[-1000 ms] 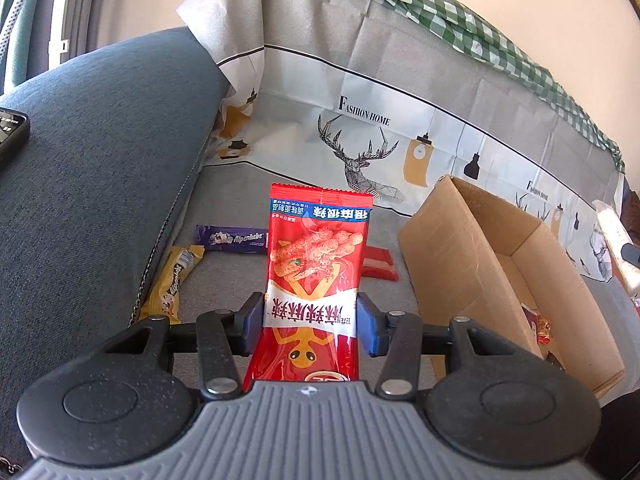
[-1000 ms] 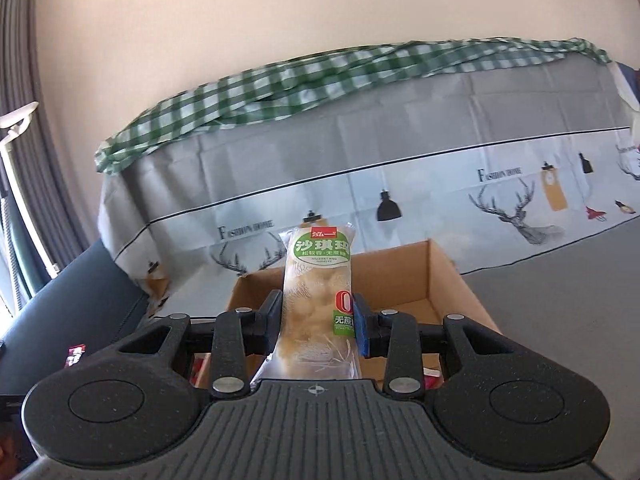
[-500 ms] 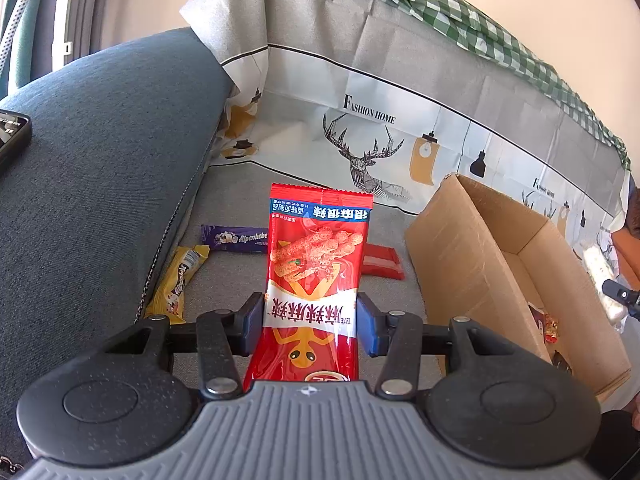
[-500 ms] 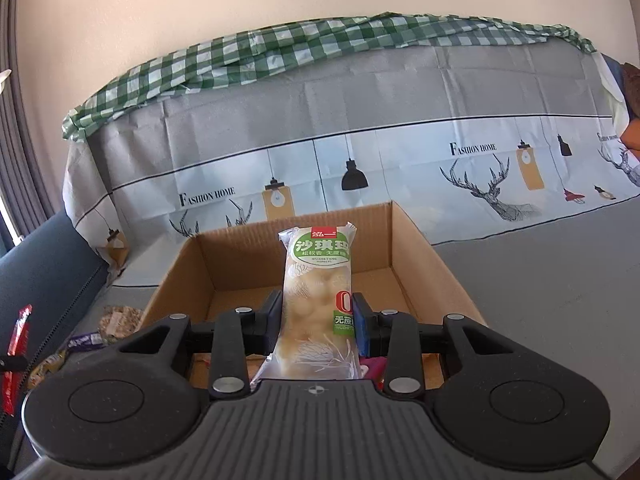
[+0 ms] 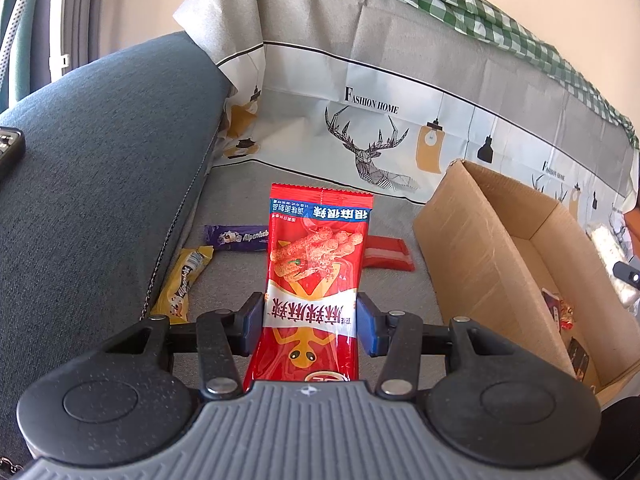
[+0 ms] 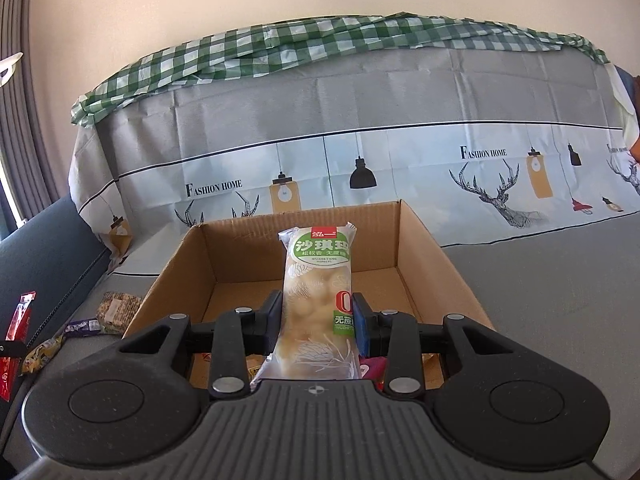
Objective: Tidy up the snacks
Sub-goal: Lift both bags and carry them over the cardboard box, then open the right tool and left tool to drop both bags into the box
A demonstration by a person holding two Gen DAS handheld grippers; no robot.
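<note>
My left gripper [image 5: 310, 324] is shut on a red spicy-stick snack packet [image 5: 316, 264], held upright above the grey sofa seat, left of the open cardboard box [image 5: 472, 240]. My right gripper [image 6: 316, 322] is shut on a clear pale pastry packet with a green label [image 6: 318, 300], held upright over the near end of the cardboard box [image 6: 248, 248]. Several wrapped snacks lie at the box's near end, partly hidden by the gripper. On the seat lie a purple candy bar [image 5: 236, 236], a yellow packet [image 5: 182, 282] and a red packet [image 5: 386, 254].
A blue sofa armrest [image 5: 100, 184] rises at the left, with a dark remote [image 5: 8, 152] on it. The sofa back wears a grey deer-print cover [image 6: 400, 160] and green check cloth [image 6: 280, 44]. A cereal bar [image 6: 118, 306] lies left of the box.
The right gripper swung towards the box and sank; the box has come nearer and its inside shows fuller. The left view shifted slightly, with the red packet still gripped.
</note>
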